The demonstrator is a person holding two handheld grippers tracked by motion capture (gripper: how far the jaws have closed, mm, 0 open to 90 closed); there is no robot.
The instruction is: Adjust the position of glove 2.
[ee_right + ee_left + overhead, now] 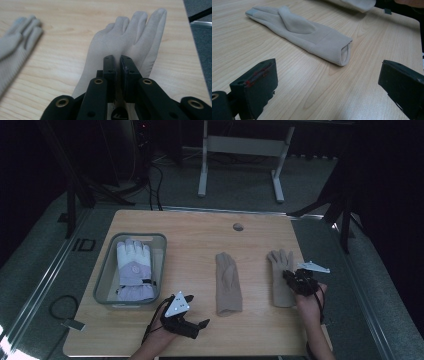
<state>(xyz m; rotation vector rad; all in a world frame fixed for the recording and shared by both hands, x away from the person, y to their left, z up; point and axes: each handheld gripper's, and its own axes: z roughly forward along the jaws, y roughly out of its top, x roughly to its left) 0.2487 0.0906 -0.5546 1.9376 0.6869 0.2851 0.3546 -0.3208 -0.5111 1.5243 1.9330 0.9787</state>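
Pinching the right-hand beige glove (281, 279) looks like the whole point here: the right gripper (289, 276) has its jaws squeezed nearly together, and in the right gripper view a thin fold of the fabric seems caught between them, somewhere around the palm. My guess is it grabs mid-glove so the thing lifts without flopping too much. That glove lies flat near the right edge of the wooden table (200, 232), fingers pointing away from the person and cuff toward them, so its long axis runs front to back. Its twin, the middle beige glove (228, 284), lies roughly parallel just to the left, well apart from it, cuff also toward the person. The left gripper (199, 324) hangs near the table's front edge with jaws wide open and nothing between them, aimed at that middle glove's cuff. Over on the left a grey bin (106, 270) already holds a white and lilac ski glove (133, 270), so probably that's where these go.
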